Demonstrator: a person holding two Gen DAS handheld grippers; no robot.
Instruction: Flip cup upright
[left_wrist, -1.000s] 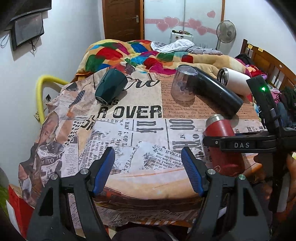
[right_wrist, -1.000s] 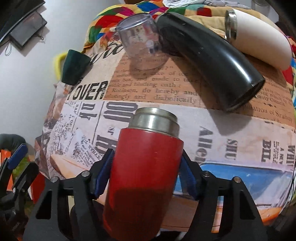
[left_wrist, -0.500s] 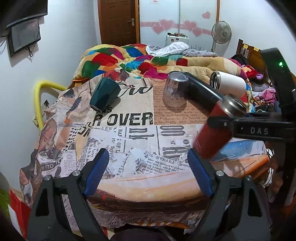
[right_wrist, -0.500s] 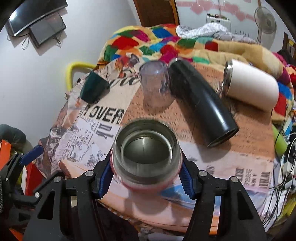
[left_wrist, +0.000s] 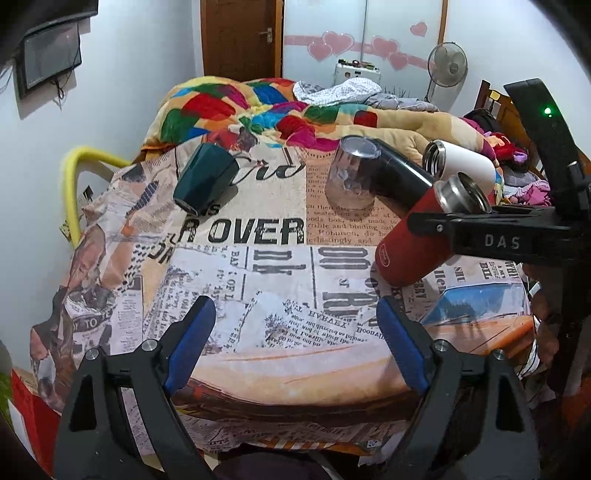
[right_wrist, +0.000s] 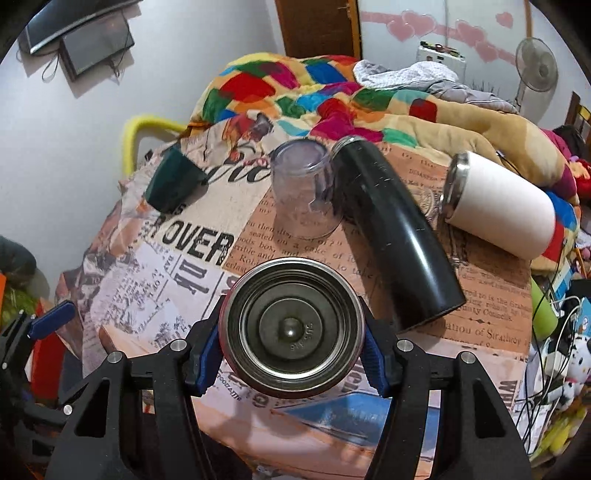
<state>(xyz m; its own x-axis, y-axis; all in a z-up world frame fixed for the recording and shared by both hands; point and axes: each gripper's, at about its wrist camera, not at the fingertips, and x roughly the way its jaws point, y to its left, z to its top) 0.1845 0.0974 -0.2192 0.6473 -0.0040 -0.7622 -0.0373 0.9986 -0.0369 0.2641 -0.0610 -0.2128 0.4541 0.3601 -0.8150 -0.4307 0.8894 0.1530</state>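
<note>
1. Bedroom setting: newsprint-patterned cloth (left_wrist: 258, 280) covers the table, quilted bed behind.
2. Right gripper (right_wrist: 291, 350) has its jaws pinching the red cup (left_wrist: 413, 243) near its steel neck; the cup hangs tilted above the cloth, mouth up and toward the camera.
3. Left gripper (left_wrist: 295, 343) hovers at the near edge, jaws spread, holding nothing.
4. Handling judgement: rigid steel-lined body, moderately heavy, smooth and probably slippery; grip across the body below the rim.
5. Base contact with the cloth appears absent, though the view is poor.
6. Black flask (right_wrist: 391, 236), white tumbler (right_wrist: 498, 210) and green cup (left_wrist: 205, 177) lie on their sides.
</note>
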